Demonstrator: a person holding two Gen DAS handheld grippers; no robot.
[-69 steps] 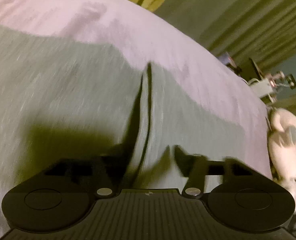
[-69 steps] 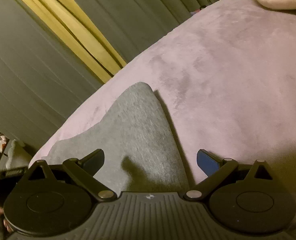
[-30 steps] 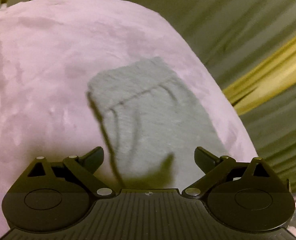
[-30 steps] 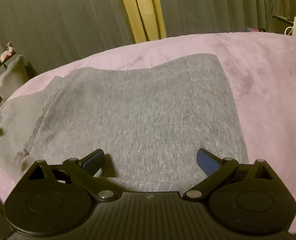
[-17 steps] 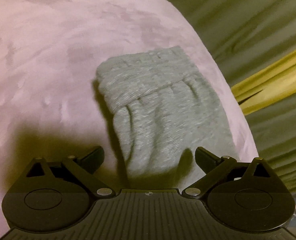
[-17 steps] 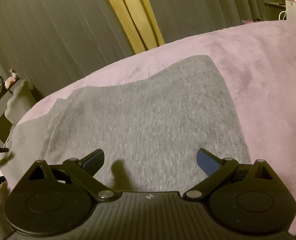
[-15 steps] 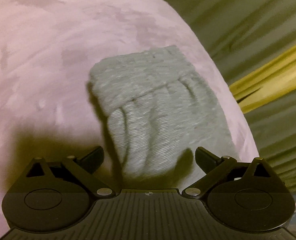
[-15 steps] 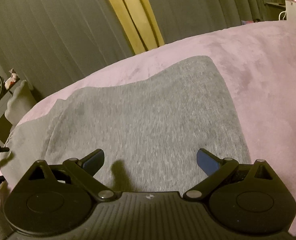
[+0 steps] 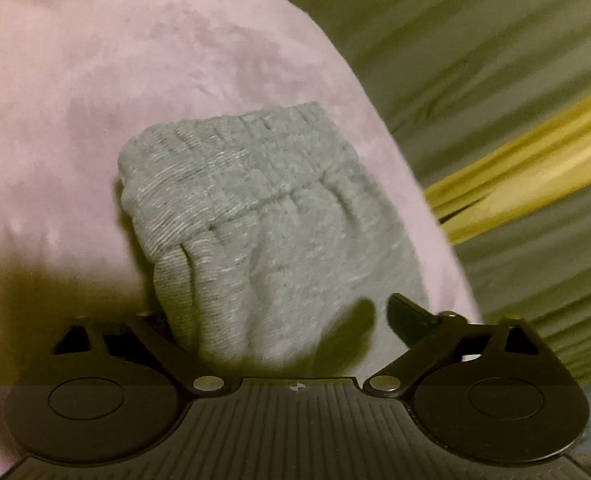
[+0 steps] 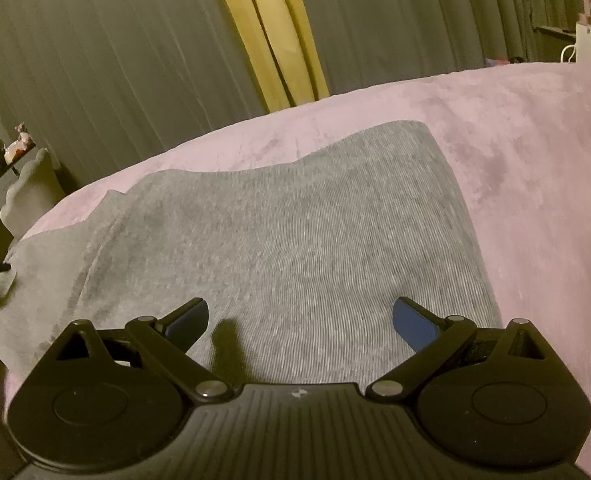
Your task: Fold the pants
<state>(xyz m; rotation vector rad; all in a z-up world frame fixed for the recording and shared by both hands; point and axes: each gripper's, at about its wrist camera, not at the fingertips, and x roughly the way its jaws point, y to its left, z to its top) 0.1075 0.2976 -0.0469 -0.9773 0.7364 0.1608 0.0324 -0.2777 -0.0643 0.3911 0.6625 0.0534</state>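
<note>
Left wrist view: your left gripper point(image 9: 283, 312) is closing in on the pants' point(image 9: 255, 208) waistband end on the bed point(image 9: 75, 100), jaws narrowing around the cloth, not yet pinching. Your right gripper point(image 10: 299, 316) is hovering open over the pants' folded end.

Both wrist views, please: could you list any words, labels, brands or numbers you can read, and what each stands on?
None readable: no lettering on the pants or blanket.
Small emblem on the right claw body: a mark, too small to read.
Shelf items at the far right: too small and blurred.
</note>
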